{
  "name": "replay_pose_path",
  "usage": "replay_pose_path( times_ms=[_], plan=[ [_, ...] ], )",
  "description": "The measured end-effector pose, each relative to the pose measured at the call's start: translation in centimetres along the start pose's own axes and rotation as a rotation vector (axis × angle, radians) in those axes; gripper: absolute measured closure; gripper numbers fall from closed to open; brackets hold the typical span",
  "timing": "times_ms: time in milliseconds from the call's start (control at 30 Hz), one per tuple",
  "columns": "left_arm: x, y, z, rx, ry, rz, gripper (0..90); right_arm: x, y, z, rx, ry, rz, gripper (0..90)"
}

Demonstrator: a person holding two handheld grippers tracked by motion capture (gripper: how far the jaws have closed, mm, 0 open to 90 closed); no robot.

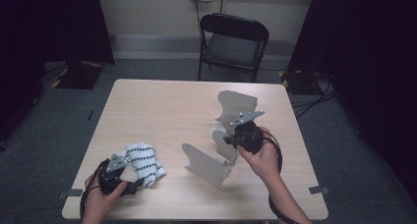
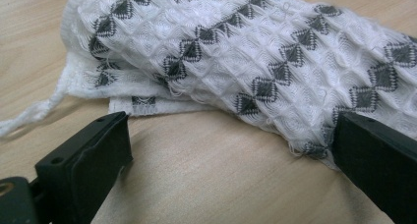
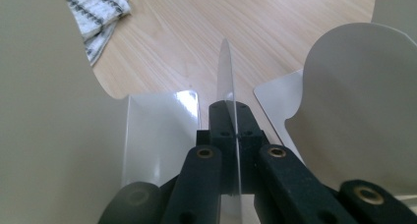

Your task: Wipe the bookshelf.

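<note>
- Setting: pale wood table (image 1: 162, 106) on grey carpet, with a black folding chair (image 1: 233, 43) beyond its far edge and dark curtains to either side.
- Item 1: grey metal bookend (image 1: 209, 163), L-shaped, standing right of centre on the table. A second bookend (image 1: 236, 106) stands just behind it, nearer the far edge.
- Item 2: folded white waffle cloth (image 1: 145, 162) with dark diamond pattern, lying near the front left of the table.
- Right gripper (image 1: 235, 138): jaws closed tight on the thin upright plate of the nearer bookend, seen edge-on between them in the right gripper view (image 3: 227, 94).
- Left gripper (image 1: 140, 182): jaws spread wide, low on the table, the cloth's edge (image 2: 275, 81) lying between them, with the right-hand jaw at its hem; nothing pinched.
- Step in hand, as judged: placing or shifting the held bookend while the cloth waits.
- Next move, as judged: set the bookend's base flat, apart from its neighbour, before releasing; the thin plate could twist in the grip.
</note>
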State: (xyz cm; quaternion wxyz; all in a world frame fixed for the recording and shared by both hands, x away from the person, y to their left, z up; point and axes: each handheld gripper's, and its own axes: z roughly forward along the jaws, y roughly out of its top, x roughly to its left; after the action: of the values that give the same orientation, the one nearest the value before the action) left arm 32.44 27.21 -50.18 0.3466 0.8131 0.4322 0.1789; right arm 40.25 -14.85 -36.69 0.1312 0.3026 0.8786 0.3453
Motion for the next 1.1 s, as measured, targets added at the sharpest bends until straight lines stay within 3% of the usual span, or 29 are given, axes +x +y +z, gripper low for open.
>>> replay_pose_path(
  times_ms=[100, 200, 433, 600, 767, 900, 1100],
  plan=[
    [0.0, 0.0, 0.0, 0.002, 0.000, 0.002, 1.1, -0.4, -0.7, -0.4, -0.026, -0.006, 0.021, 87.7],
    [0.0, 0.0, 0.0, 0.002, 0.000, 0.002, 1.0, -0.4, -0.9, -1.1, -0.048, -0.045, 0.030, 72.4],
    [0.0, 0.0, 0.0, 0.000, 0.002, 0.002, 1.0, -0.2, -1.4, -3.1, -0.073, -0.073, 0.068, 65.6],
    [0.0, 0.0, 0.0, 0.001, 0.001, 0.003, 1.0, -0.7, -2.6, -5.4, -0.128, -0.083, 0.150, 61.3],
    [0.0, 0.0, 0.0, 0.000, 0.002, 0.001, 1.0, -0.8, -2.8, -6.3, -0.137, -0.125, 0.159, 60.8],
    [0.0, 0.0, 0.0, 0.000, 0.001, 0.001, 1.0, -1.1, -3.0, -6.1, -0.129, -0.162, 0.178, 59.1],
    [0.0, 0.0, 0.0, 0.000, 0.001, 0.000, 1.0, -1.3, -3.4, -4.4, -0.118, -0.211, 0.192, 54.5]
  ],
)
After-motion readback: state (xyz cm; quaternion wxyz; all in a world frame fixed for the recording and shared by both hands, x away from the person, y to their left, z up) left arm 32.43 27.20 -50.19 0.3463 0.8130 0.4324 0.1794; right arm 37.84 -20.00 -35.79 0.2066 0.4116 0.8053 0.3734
